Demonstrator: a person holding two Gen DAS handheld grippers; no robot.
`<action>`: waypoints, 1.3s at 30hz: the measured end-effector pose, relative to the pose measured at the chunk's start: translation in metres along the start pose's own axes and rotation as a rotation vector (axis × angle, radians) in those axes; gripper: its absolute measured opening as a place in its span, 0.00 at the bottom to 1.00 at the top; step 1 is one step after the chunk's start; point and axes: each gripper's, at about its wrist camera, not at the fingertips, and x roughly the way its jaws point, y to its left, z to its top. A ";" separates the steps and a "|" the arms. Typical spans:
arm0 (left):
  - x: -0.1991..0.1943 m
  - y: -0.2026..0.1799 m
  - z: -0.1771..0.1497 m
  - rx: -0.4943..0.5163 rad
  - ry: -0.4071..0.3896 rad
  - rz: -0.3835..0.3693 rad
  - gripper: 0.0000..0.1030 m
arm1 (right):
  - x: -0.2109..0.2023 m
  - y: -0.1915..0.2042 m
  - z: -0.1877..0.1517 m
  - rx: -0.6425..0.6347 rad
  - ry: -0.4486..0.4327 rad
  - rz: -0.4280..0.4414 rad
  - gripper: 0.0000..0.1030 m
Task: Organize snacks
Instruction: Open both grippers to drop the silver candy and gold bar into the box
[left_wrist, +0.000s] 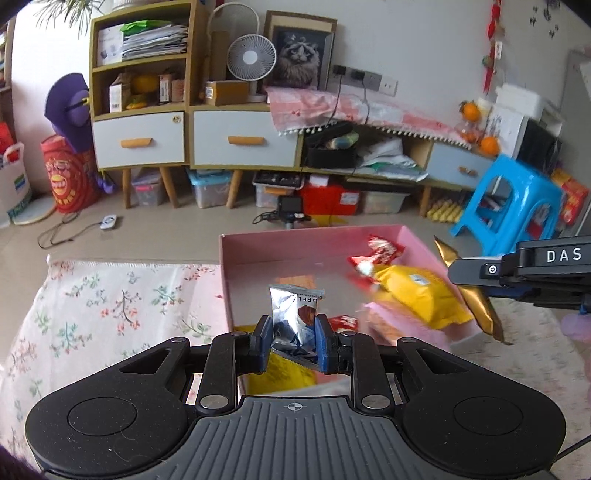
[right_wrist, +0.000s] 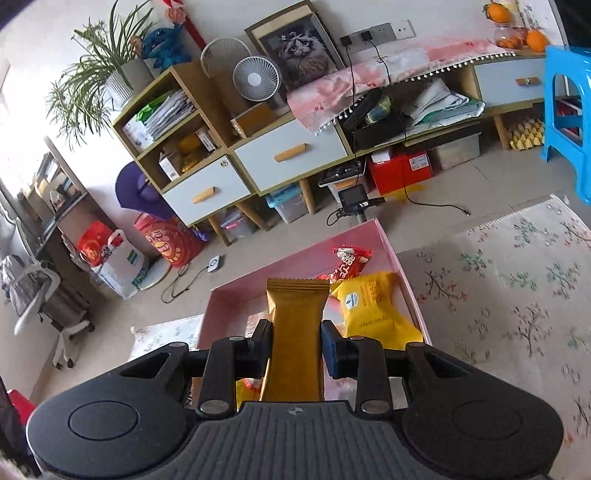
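Note:
A pink box (left_wrist: 229, 280) sits on a floral cloth (left_wrist: 92, 314), with a yellow packet (left_wrist: 413, 299) and red packets (left_wrist: 380, 251) inside. My left gripper (left_wrist: 293, 341) is shut on a silver snack packet (left_wrist: 295, 314), held over the box's near side. From the right edge of the left wrist view comes my right gripper (left_wrist: 476, 275), carrying a gold bar wrapper (left_wrist: 476, 302). In the right wrist view my right gripper (right_wrist: 295, 345) is shut on that gold wrapper (right_wrist: 295, 332) above the pink box (right_wrist: 402, 273); the yellow packet (right_wrist: 373, 306) and red packet (right_wrist: 347, 262) lie beyond it.
Low cabinets with white drawers (left_wrist: 243, 136) line the far wall, storage bins under them. A blue plastic stool (left_wrist: 513, 206) stands to the right of the box. A cable and a small white device (left_wrist: 109, 222) lie on the floor to the left.

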 end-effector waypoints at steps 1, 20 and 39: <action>0.004 0.001 0.001 0.004 0.003 0.010 0.21 | 0.004 -0.001 0.000 0.000 0.002 -0.002 0.18; 0.037 0.014 -0.010 0.020 0.015 0.039 0.28 | 0.033 -0.014 -0.012 -0.001 0.022 -0.025 0.31; -0.011 -0.004 -0.023 0.084 -0.010 0.006 0.75 | 0.002 -0.010 -0.006 0.013 -0.003 -0.095 0.70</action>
